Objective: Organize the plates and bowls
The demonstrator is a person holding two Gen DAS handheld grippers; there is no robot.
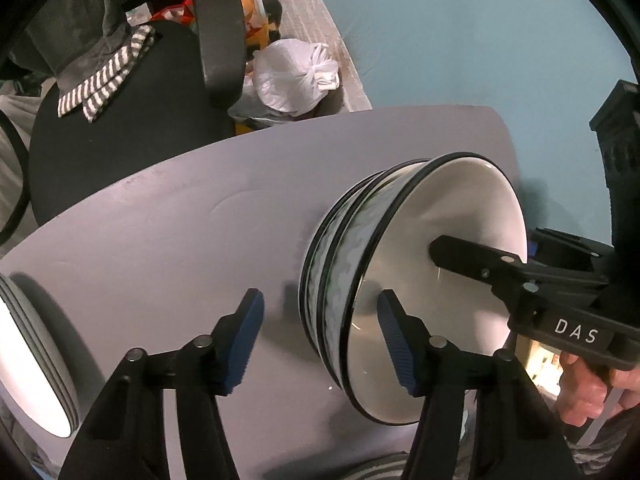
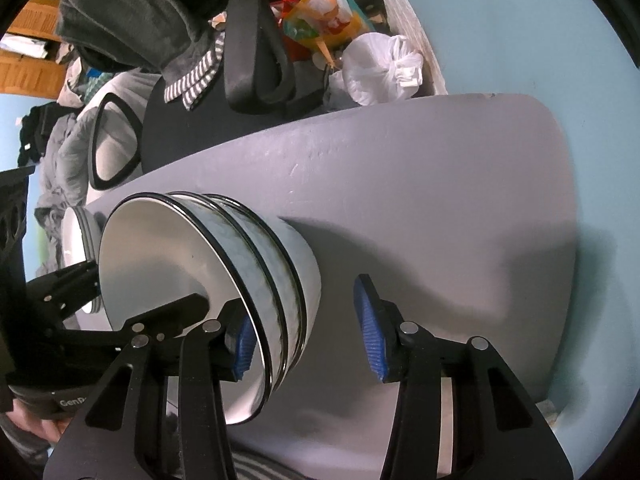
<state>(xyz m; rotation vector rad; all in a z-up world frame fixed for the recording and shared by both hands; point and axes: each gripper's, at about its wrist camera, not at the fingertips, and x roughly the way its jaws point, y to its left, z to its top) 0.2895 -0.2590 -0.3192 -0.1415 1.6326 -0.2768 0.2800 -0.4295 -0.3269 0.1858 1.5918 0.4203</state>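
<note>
A stack of three white bowls with black rims and grey patterned sides (image 1: 352,264) stands on the grey table (image 1: 168,240). It also shows in the right wrist view (image 2: 276,268). My left gripper (image 1: 320,344) is open, with its right finger inside the top bowl and its left finger outside the stack. My right gripper (image 2: 308,328) is open and straddles the near wall of the stack, left finger inside the top bowl. A stack of white plates (image 1: 36,360) lies at the table's left edge and also shows in the right wrist view (image 2: 78,236).
A black office chair (image 1: 120,120) with a striped cloth stands behind the table. A white plastic bag (image 1: 292,76) and colourful clutter sit beyond the far edge. A light blue wall (image 1: 480,40) is on the right.
</note>
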